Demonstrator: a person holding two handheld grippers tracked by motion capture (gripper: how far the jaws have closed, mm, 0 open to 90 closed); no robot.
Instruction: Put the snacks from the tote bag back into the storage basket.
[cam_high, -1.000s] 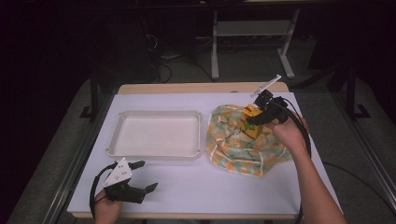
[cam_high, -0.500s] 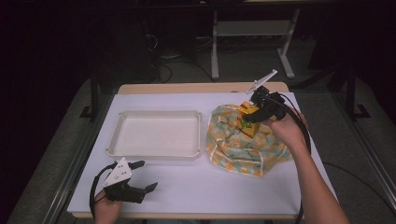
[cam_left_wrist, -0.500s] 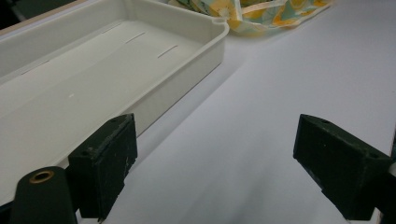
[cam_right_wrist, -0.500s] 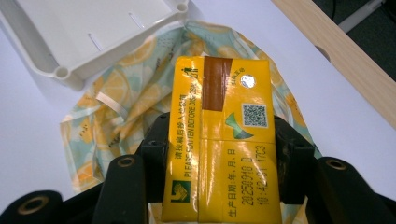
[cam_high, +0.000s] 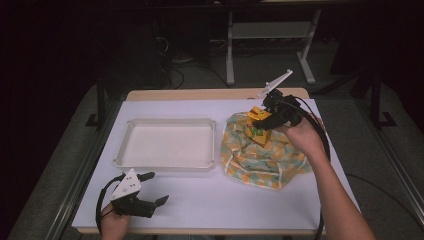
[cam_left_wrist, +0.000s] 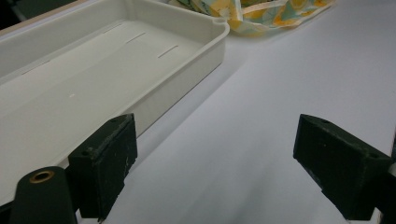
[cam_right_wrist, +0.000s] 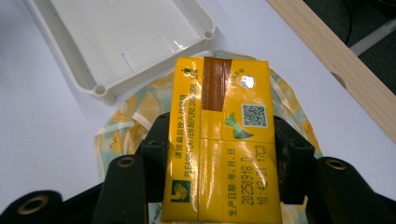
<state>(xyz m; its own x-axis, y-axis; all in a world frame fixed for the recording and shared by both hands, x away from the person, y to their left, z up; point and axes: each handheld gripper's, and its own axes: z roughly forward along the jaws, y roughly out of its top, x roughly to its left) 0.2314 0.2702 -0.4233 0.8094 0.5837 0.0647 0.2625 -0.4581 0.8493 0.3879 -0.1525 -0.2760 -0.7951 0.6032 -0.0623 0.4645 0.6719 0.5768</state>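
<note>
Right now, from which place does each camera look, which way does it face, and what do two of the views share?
High view: above the person's side, facing forward and down on the table; both forearms, left tongs, right tongs gripping a yellow carton over the patterned bag.
Left gripper view: low over the table, looking past its open jaws at the white tray.
Right gripper view: looking down along its jaws, shut on the carton.
Shared: the tray and bag appear in all three views.

A white surface with a wooden far edge carries a white tray at left and, just beside it, a citrus-print bag at right.
</note>
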